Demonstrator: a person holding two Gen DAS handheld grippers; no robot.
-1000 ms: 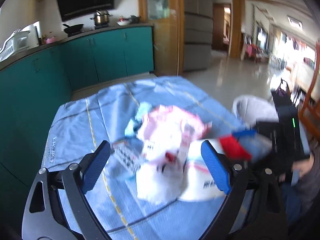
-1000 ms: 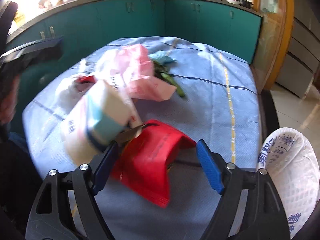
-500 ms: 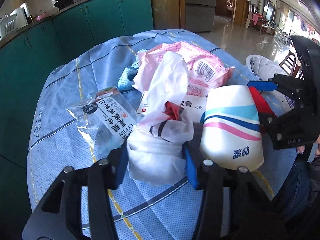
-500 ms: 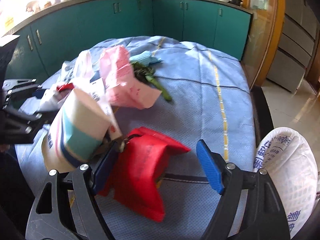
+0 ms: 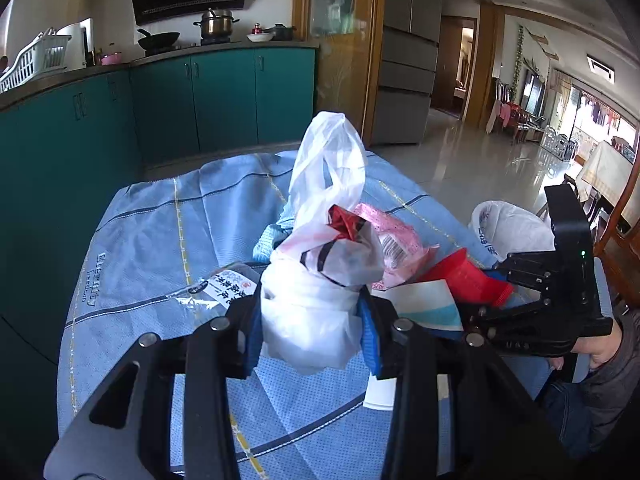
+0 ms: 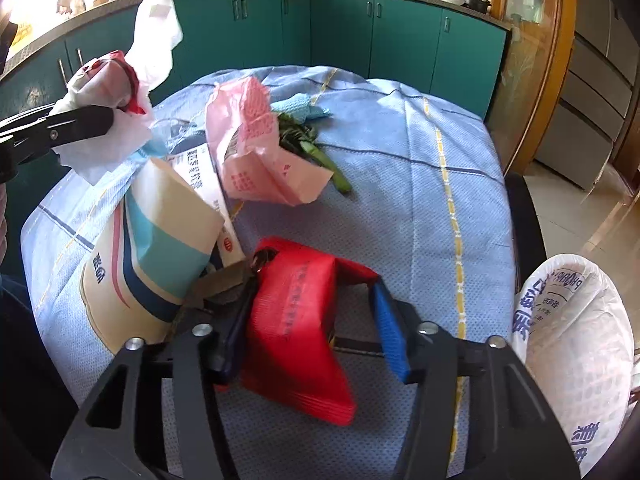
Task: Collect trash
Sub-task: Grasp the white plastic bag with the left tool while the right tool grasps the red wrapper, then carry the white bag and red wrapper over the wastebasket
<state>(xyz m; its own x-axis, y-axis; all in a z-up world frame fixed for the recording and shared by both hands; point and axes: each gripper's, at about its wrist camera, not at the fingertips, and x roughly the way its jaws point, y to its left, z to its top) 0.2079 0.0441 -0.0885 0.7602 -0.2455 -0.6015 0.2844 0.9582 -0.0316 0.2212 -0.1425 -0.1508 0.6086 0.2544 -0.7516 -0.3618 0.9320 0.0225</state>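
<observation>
My left gripper (image 5: 310,324) is closing, its pads pressed on a knotted white plastic bag (image 5: 320,272) with red scrap at its top. In the right wrist view that white bag (image 6: 108,136) hangs above the table at the upper left. My right gripper (image 6: 312,320) is also closing, with a red packet (image 6: 296,320) bent between its pads, the lower end hanging. In the left wrist view the right gripper (image 5: 496,292) sits at the right on the red packet (image 5: 468,276). A striped paper cup (image 6: 156,256) lies on its side beside the packet.
On the blue tablecloth (image 6: 420,200) lie a pink bag (image 6: 252,148), green vegetable scraps (image 6: 316,152), a blue rag (image 6: 304,104), a white box (image 6: 204,176) and a clear labelled packet (image 5: 224,288). A white bin bag (image 6: 572,352) stands off the table's right edge. Teal cabinets (image 5: 200,96) stand behind.
My left gripper went from open over the pile to shut on the white bag, which now hangs off the cloth. My right jaws have narrowed onto the red packet.
</observation>
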